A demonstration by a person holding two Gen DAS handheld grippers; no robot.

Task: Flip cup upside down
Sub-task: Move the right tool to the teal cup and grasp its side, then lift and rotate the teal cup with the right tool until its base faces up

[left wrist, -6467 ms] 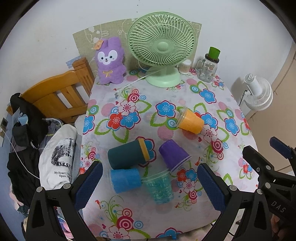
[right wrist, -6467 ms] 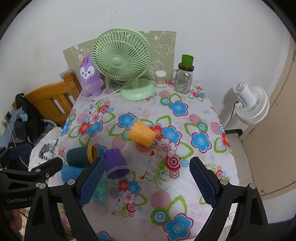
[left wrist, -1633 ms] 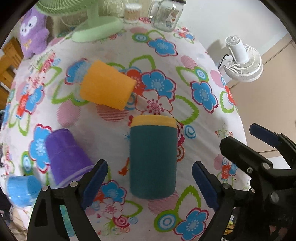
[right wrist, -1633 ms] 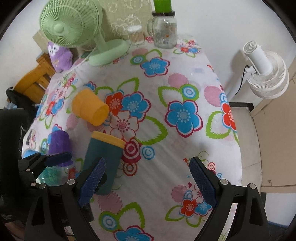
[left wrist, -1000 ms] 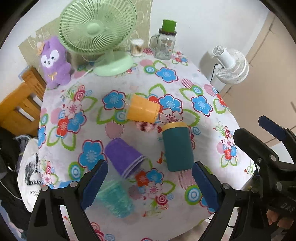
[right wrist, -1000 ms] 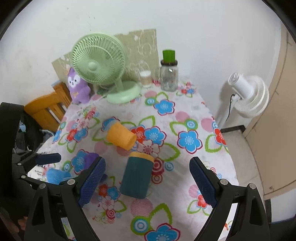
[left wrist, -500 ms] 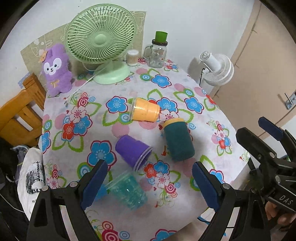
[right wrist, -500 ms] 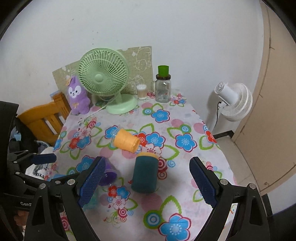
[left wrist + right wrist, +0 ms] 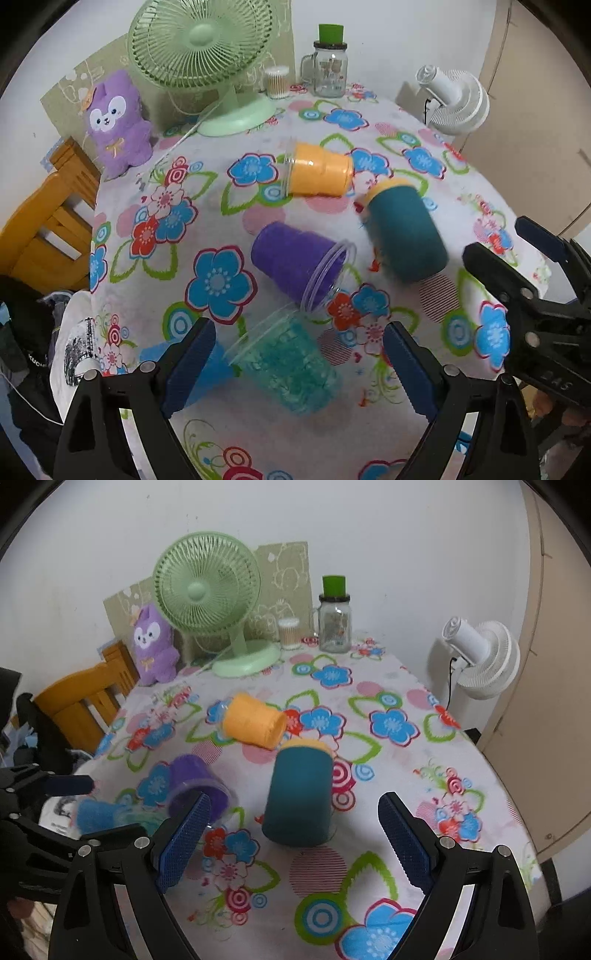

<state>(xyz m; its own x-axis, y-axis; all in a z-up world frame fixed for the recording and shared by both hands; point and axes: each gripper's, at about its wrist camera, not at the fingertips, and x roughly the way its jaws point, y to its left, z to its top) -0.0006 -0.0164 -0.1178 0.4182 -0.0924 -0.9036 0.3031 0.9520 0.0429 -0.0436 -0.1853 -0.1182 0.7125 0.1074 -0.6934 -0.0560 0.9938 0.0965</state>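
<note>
Hanging over the near edge of the table [image 9: 491,775], the right gripper [image 9: 293,843] is spread wide with nothing between its blue pads, and the left gripper [image 9: 295,363] is just as wide open and just as empty.

Nearest the left gripper, by the near left corner, a clear green cup [image 9: 286,363] lies on its side with its mouth turned to the left, and a blue cup [image 9: 212,363] lies just beside it, partly hidden by the left finger. Directly ahead of the right gripper and between the lines of its two fingers sits the teal cup [image 9: 299,794], its yellow-banded end pointing away toward the far edge. It looks upside down, though the blur leaves some doubt (in the left view it appears tilted, and its long axis cannot be fixed for certain).

A purple cup [image 9: 299,258] lies on its side a little further in, mouth toward the near edge, well within the left gripper's reach. Beyond it an orange cup [image 9: 317,170] lies on its side near the middle, its long axis running left to right, mouth to the left.

My guess is that the green cup is next, and the left gripper is the nearer one.

At the far edge stand a green fan [image 9: 214,602], a purple plush toy [image 9: 153,646] and a glass jar [image 9: 335,620].
</note>
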